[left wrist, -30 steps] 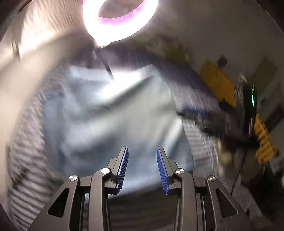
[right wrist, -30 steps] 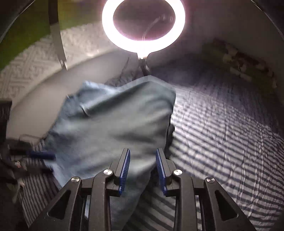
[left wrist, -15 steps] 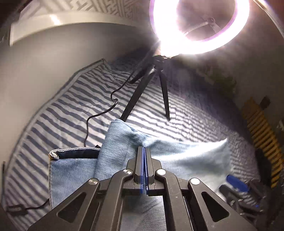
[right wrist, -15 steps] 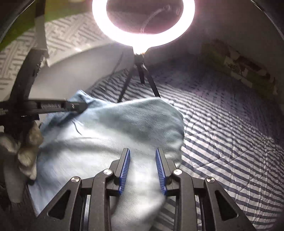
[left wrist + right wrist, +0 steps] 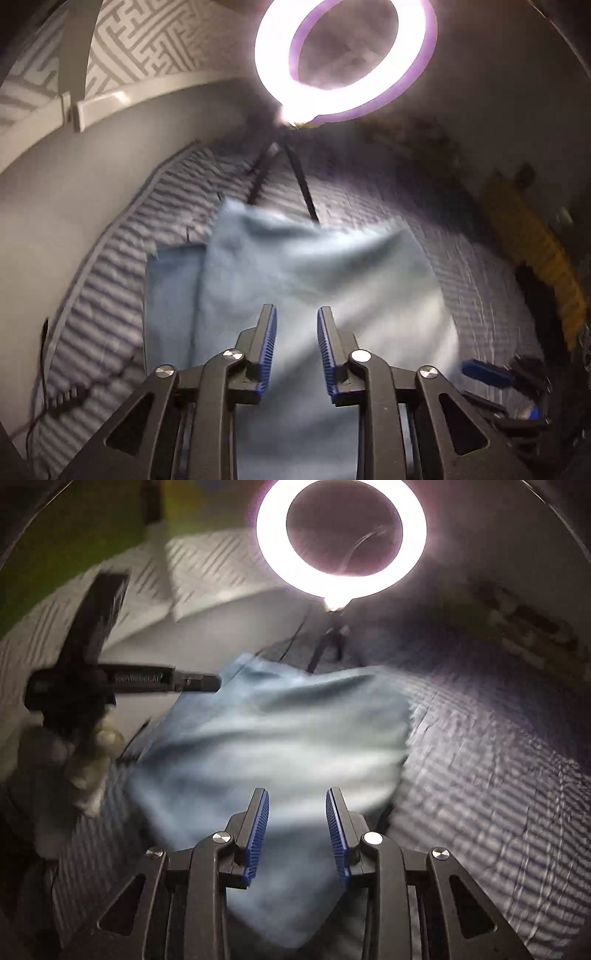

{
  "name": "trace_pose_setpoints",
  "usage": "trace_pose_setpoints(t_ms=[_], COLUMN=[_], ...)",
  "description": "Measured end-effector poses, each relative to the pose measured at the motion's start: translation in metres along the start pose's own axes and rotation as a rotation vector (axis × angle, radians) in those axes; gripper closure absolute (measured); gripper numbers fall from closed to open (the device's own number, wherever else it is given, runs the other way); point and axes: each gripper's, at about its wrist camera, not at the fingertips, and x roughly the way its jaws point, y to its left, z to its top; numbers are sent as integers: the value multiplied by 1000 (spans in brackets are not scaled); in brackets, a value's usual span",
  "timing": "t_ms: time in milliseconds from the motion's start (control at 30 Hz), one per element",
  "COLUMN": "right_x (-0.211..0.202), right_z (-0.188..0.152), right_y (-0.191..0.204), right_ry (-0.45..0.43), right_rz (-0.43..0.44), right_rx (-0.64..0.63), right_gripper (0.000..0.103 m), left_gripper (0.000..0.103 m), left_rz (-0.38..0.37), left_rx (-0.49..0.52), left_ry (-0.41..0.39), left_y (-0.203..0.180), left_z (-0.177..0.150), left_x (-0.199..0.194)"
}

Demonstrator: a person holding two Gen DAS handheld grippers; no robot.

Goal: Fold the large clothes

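A striped bedsheet (image 5: 498,782) is seen spread wide, and on it a light blue denim garment (image 5: 280,746) is laid, folded over on itself with soft creases and a second layer (image 5: 170,295) exposed along its left side. A lit ring light (image 5: 345,55) on a tripod (image 5: 284,173) is stood just beyond the cloth. The left gripper (image 5: 293,343) and the right gripper (image 5: 295,827) are each held above the denim, blue-padded fingers (image 5: 267,347) parted and nothing caught between them. Much is smeared by motion blur; the garment's near end is cut off behind the gripper bodies
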Motion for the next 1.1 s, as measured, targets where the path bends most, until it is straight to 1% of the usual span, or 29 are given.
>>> trace_pose_setpoints(t_ms=[67, 133, 167, 200, 233, 267, 300, 367, 400, 433, 467, 500, 567, 600, 667, 800, 867, 900, 933, 967, 1000, 1033, 1100], right_x=[-1, -5, -9, -14, -20, -23, -30, -47, -63, -73, -85, -103, -127, -146, -169, -237, -260, -274, -291, -303, -317, -332, -354], right_z=[-19, -41, -48, -56, -63, -69, -75, -87, -93, -97, -100, -105, -110, -115, -123, -145, -152, -157, -162, -166, -170, -176, -188], right_y=[11, 16, 15, 13, 7, 4, 0, 0, 1, 2, 3, 5, 9, 12, 18, 32, 38, 42, 45, 48, 52, 55, 60], right_ry=[40, 62, 68, 82, 113, 142, 166, 168, 159, 151, 141, 125, 103, 85, 61, -10, -30, -45, -60, -72, -86, -106, -142], right_rz=[-4, -66, -76, -68, -52, -41, -47, -96, -104, -103, -105, -113, -118, -124, -134, -151, -152, -154, -161, -169, -180, -190, -197], right_rx=[-24, -47, -43, -22, 20, 44, 63, 62, 66, 76, 89, 103, 113, 117, 119, 135, 136, 133, 123, 116, 112, 112, 124], right_gripper=[74, 73, 73, 72, 70, 70, 70, 70, 70, 70, 70, 70, 70, 70, 70, 69, 68, 67, 65, 63, 61, 58, 55], left_gripper=[60, 57, 57, 57, 57, 57, 57, 54, 53, 53, 53, 53, 52, 51, 41, 40, 39, 36, 28, 23, 23, 23, 18], left_rz=[-3, 38, 57, 63, 71, 89, 99, 96, 86, 58, 54, 61, 70, 73, 80, 122, 130, 124, 99, 70, 55, 60, 71], left_rx=[15, 37, 35, 19, 12, 4, -10, -40, -54, -65, -66, -57, -31, -22, -11, 68, 108, 115, 109, 103, 104, 124, 169], left_ry=[50, 106, 130, 151, 156, 150, 144, 130, 125, 108, 93, 78, 54, 29, -2, -37, -63, -76, -83, -93, -109, -132, -161], left_y=[-4, -4, -2, 0, -1, -3, -5, -13, -18, -29, -38, -52, -77, -94, -121, -189, -220, -232, -243, -251, -260, -272, -292], left_z=[-25, -50, -60, -72, -79, -87, -93, -104, -108, -116, -121, -129, -138, -147, -158, -192, -206, -214, -220, -227, -234, -243, -256], left_x=[-2, 1, 2, 1, -5, -11, -19, -40, -49, -68, -78, -92, -119, -138, -164, -223, -254, -269, -283, -296, -308, -323, -344])
